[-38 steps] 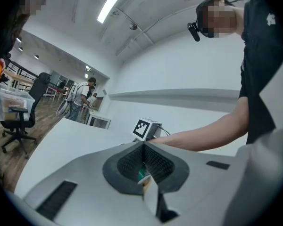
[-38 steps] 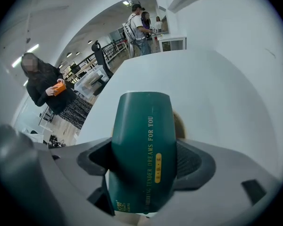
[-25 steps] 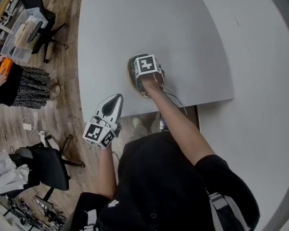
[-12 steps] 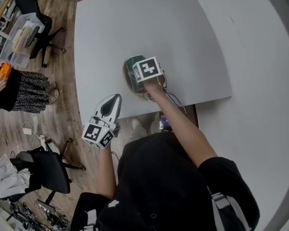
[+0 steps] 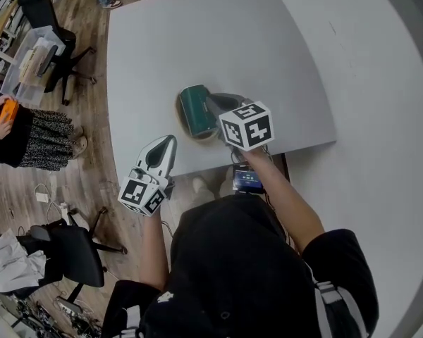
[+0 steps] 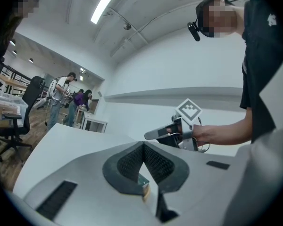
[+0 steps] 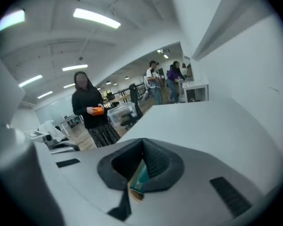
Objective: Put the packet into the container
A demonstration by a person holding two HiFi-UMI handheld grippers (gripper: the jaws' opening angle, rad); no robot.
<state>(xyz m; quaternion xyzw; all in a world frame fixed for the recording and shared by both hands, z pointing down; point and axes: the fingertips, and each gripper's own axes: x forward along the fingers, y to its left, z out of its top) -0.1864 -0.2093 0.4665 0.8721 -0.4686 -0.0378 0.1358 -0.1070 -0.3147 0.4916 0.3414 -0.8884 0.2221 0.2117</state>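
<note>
The right gripper (image 5: 216, 102) has pulled back toward the person, jaws together and empty. The green packet (image 5: 194, 110) now lies in the container (image 5: 199, 136), so the task looks done. The left gripper (image 5: 169, 144) idles, closed.

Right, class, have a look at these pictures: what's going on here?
A person holds a gripper in each hand at a grey table. The green packet lies in the tan container. The right gripper, jaws together and empty, points at the packet from close beside it. The left gripper, jaws also together and empty, hangs at the table's near edge.
</note>
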